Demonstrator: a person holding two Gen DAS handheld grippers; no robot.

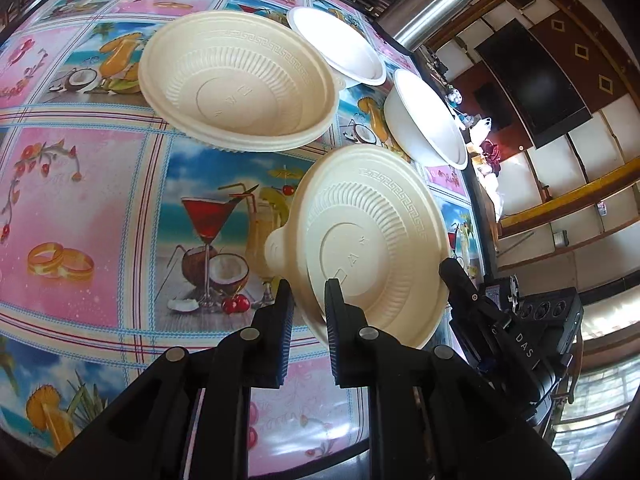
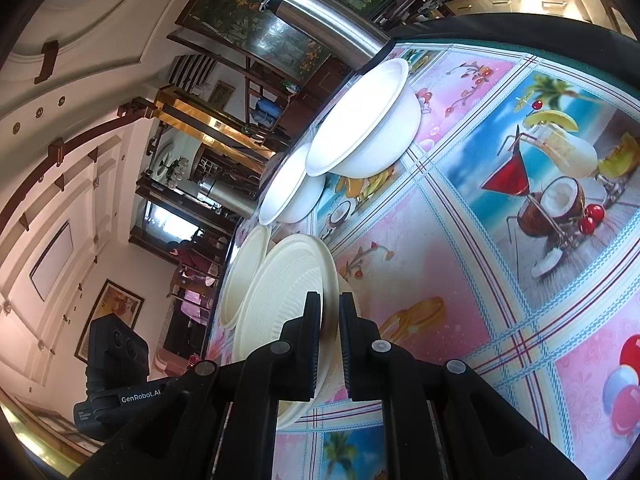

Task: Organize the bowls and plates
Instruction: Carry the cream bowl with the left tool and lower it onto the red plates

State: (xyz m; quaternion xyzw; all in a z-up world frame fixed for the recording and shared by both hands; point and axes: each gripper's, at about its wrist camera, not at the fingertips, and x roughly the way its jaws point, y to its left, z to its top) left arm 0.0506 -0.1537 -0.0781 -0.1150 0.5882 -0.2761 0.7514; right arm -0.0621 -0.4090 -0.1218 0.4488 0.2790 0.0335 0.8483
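Note:
A cream ribbed bowl [image 1: 372,240] hangs tilted above the table, its inside facing me. My left gripper [image 1: 308,292] is shut on its near rim beside a small tab handle. My right gripper [image 1: 454,276] reaches in from the right and touches the opposite rim. In the right wrist view, that gripper [image 2: 330,304] is shut on the rim of the same cream bowl [image 2: 288,292]. A stack of matching cream bowls [image 1: 240,84] rests on the table behind it, and shows edge-on as the cream stack [image 2: 244,276]. Two white bowls [image 1: 340,44] [image 1: 428,116] stand farther back.
The table wears a bright patterned tablecloth [image 1: 100,208] with drinks and rings printed on it. A steel flask [image 1: 424,0] stands at the far table edge behind the white bowls [image 2: 372,120] [image 2: 292,188]. The table's edge [image 1: 480,208] runs down the right, with room furniture beyond.

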